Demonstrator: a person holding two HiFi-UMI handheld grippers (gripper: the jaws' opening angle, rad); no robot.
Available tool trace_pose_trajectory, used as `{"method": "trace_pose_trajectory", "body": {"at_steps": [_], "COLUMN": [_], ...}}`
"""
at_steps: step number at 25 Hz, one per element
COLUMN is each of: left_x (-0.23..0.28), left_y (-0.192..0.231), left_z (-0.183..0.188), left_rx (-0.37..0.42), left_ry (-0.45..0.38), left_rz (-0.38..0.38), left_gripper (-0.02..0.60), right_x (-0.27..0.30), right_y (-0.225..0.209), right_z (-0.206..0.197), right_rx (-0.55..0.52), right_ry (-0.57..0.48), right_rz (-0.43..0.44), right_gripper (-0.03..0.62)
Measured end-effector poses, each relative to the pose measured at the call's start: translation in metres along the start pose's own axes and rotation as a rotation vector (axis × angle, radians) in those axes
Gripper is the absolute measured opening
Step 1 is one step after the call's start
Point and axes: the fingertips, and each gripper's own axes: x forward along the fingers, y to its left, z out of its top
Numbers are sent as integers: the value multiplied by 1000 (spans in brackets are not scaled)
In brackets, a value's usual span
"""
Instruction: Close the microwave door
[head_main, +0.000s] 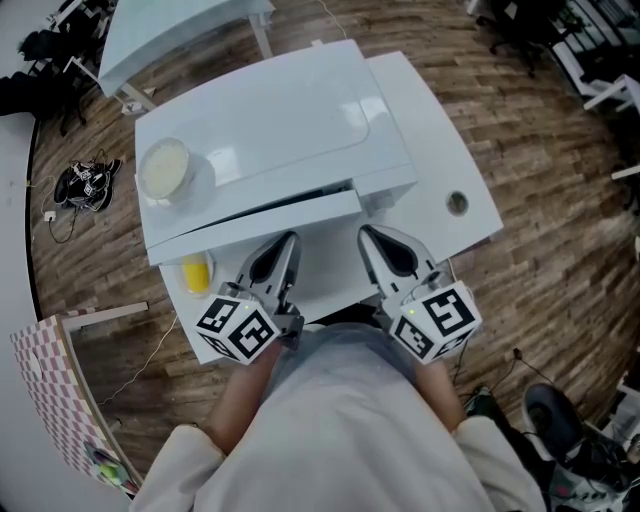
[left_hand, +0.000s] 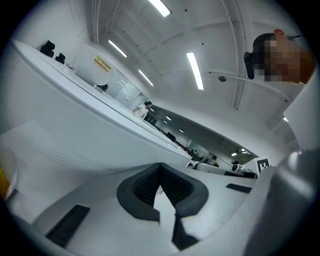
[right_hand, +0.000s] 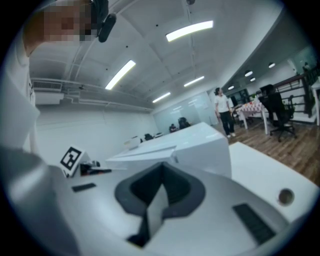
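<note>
A white microwave (head_main: 270, 130) stands on a white table (head_main: 440, 160). Its door (head_main: 260, 218) faces me, and a thin dark gap runs along the door's top edge. My left gripper (head_main: 286, 246) and right gripper (head_main: 368, 238) are held side by side near my body, tips just short of the door, neither touching it. Both are shut with nothing between the jaws. In the left gripper view the tips (left_hand: 160, 167) point up along the door's perforated panel (left_hand: 50, 150). The right gripper (right_hand: 162, 169) points past the microwave's right corner (right_hand: 200, 145).
A pale bowl (head_main: 165, 168) rests on the microwave's top left. A yellow object (head_main: 197, 272) lies on the table under the door's left end. The table has a cable hole (head_main: 457, 203) at right. A person (right_hand: 223, 112) stands far off, with office chairs beyond.
</note>
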Motion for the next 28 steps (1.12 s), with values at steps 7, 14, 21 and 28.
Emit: {"method": "trace_pose_trajectory", "body": {"at_steps": [7,14,21,28], "left_x": [0,3,6,7], "left_y": [0,0,3,5], "left_z": [0,-2,1,2], "left_rx": [-7,13,14,20], "left_ry": [-12,6,-1,-13], "left_rz": [4,13,23,24], "left_gripper": [15,15,15,15], "right_x": [1,3,4,3], "right_y": [-5,-8,-10,-8], "right_z": [0,0,0,-1], "right_rx": [9,17,22,18], "right_ry": [4,6,8,9], "right_rz": [4,12,11,12], "right_gripper": [17,17,17,17]}}
